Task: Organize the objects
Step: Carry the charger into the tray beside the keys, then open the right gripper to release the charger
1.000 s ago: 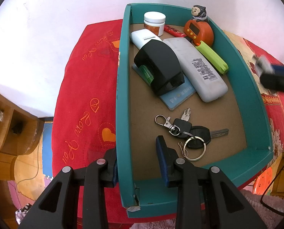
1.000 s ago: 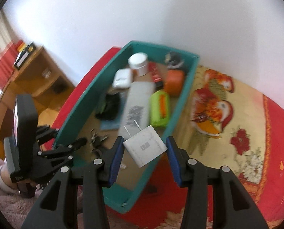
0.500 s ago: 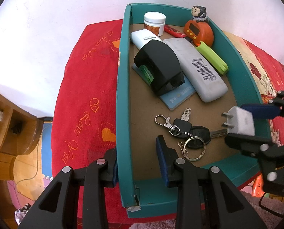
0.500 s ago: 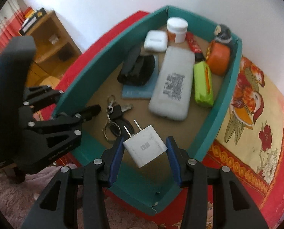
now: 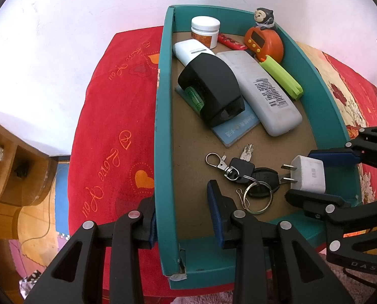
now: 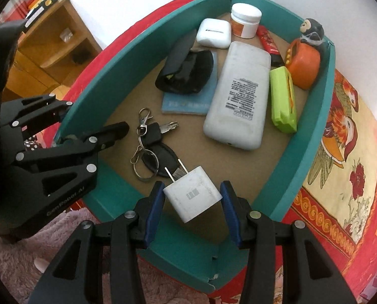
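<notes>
1. Far left of the scene, the left gripper (image 5: 186, 212) clamps the left wall of the teal box (image 5: 163, 131), one finger outside, one inside, its jaws drawn narrow on the cardboard.
2. Just right of it, on the box floor, lie the keys (image 5: 249, 177), their ring nearest that gripper's inner finger.
3. Farther in, a black case (image 5: 211, 88) rests on a blue card (image 5: 236, 129), with a white remote (image 5: 264, 91) and a green case (image 5: 282, 76) to the right; all run near to far.
4. At the near right, the right gripper (image 6: 192, 198) holds a white charger (image 6: 192, 193) between its blue pads, prongs aimed left and far, over the keys.
5. The charger hangs above the box's near right corner, apparently not yet set down; bare floor lies right of the keys.
6. Judged from this, the right hand alone can finish the drop, and a slight shift right would keep the prongs off the keys.
</notes>
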Available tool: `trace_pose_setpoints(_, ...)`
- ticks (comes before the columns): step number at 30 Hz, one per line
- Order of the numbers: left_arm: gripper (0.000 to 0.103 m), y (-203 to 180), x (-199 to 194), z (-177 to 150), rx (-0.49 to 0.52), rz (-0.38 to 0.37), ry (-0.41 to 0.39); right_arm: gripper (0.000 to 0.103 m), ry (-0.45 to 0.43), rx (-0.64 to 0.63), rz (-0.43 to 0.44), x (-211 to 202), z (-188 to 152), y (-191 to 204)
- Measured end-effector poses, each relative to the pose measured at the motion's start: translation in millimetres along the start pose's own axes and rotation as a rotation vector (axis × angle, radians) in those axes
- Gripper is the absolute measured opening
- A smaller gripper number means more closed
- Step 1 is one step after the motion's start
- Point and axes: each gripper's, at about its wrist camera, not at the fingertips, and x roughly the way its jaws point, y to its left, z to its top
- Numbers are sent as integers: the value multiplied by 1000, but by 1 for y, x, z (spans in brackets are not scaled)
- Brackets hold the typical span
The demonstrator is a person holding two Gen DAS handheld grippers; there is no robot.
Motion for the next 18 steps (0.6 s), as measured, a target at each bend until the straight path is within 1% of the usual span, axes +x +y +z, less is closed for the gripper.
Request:
trace_pose_setpoints(8,33,-6,-3,-2,2,0,-1,45,11,3,11,2,-1,-3)
trace_pose_setpoints(18,33,-5,-2,0,-2,-2,0,45,22,-3,-8,-1,-3,-2)
